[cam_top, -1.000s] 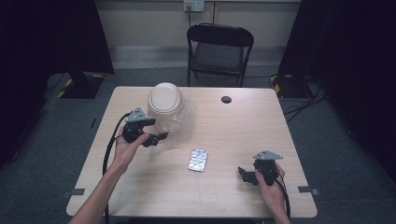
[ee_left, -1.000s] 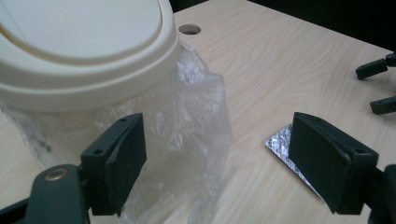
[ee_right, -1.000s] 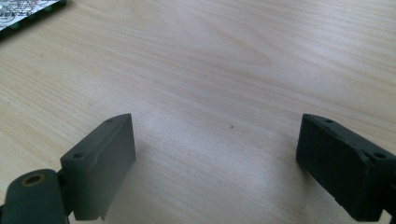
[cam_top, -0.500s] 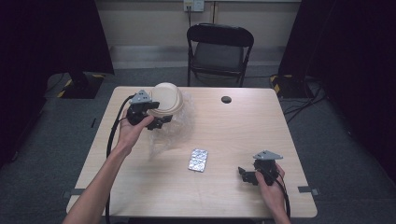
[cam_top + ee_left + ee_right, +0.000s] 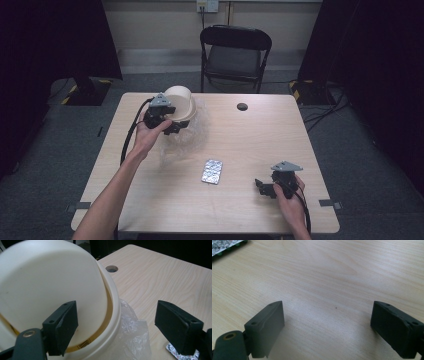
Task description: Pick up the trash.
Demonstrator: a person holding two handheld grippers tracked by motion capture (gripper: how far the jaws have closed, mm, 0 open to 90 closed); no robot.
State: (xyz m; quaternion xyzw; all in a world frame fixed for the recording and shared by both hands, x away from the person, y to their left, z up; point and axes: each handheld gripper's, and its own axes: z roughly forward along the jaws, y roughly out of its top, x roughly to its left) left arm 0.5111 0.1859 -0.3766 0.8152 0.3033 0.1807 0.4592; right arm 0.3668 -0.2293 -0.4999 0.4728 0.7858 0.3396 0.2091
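At the near right edge of the tabletop [image 5: 150,200], I hold the right gripper [image 5: 265,186] low, jaws spread over bare wood. The foil blister pack [image 5: 212,171] lies mid-table. Farther left, my left gripper [image 5: 172,125] has its jaws spread at the cream bowls [image 5: 181,101], which sit tilted in clear plastic wrap [image 5: 182,145].

— What is carried by the table [image 5: 150,200]?
— A clear bag [image 5: 187,140] with a cream tub [image 5: 181,102] is seen at the far left, and a blister pack [image 5: 212,171] is laid flat near the middle.
— Anything else?
— A dark cable hole [image 5: 242,106] is set toward the far edge.
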